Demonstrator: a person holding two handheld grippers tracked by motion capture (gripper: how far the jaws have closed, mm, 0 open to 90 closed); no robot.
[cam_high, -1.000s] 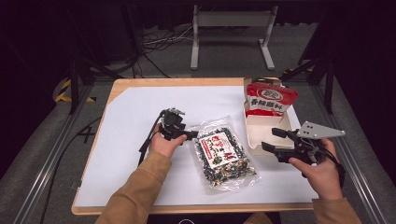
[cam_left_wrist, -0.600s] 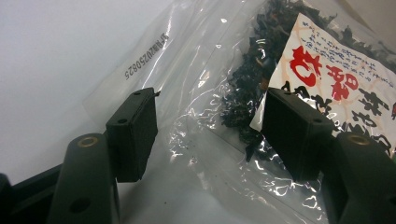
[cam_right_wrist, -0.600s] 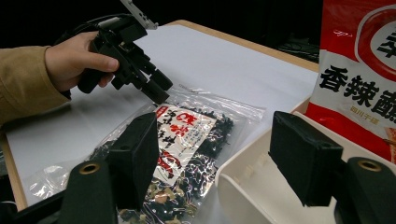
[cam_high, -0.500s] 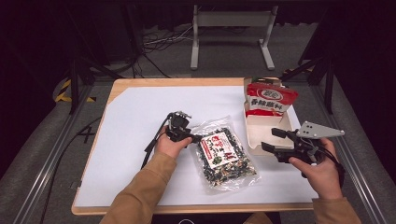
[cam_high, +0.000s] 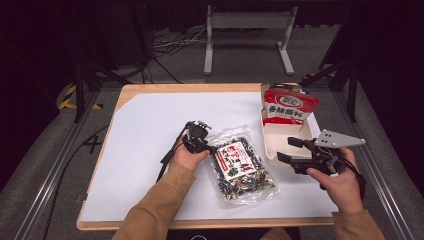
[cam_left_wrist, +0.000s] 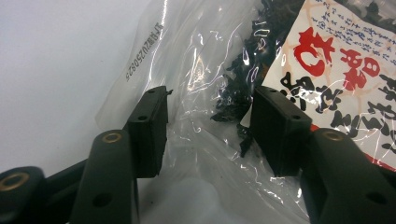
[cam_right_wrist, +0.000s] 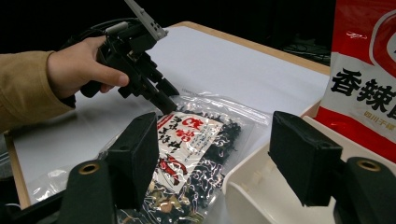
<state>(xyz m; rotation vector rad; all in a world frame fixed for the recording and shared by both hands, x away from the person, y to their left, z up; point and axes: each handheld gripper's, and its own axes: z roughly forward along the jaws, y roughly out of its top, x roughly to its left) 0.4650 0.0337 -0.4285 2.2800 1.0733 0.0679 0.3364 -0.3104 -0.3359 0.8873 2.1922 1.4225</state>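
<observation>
A clear bag of dark dried food with a red-and-white label (cam_high: 241, 165) lies flat at the table's middle. My left gripper (cam_high: 211, 148) is at its upper left corner. In the left gripper view the jaws (cam_left_wrist: 210, 100) have just been closing and straddle the bag's clear crinkled edge (cam_left_wrist: 196, 70), with a gap still between the pads and the plastic. The right gripper view shows the left gripper (cam_right_wrist: 167, 103) tipped down onto the bag (cam_right_wrist: 187, 140). My right gripper (cam_high: 284, 150) stands open beside a white tray (cam_high: 280, 137), nothing between its jaws (cam_right_wrist: 212, 135).
A red and white snack packet (cam_high: 290, 106) stands upright at the tray's far end, also seen as the packet (cam_right_wrist: 364, 70) over the tray rim (cam_right_wrist: 247, 186). White paper (cam_high: 150, 120) covers the wooden table. A metal stand (cam_high: 247, 30) is on the floor beyond.
The left hand has slid right, bringing its gripper onto the bag's upper left corner, and its jaws have narrowed. The right hand and the packets have stayed put.
</observation>
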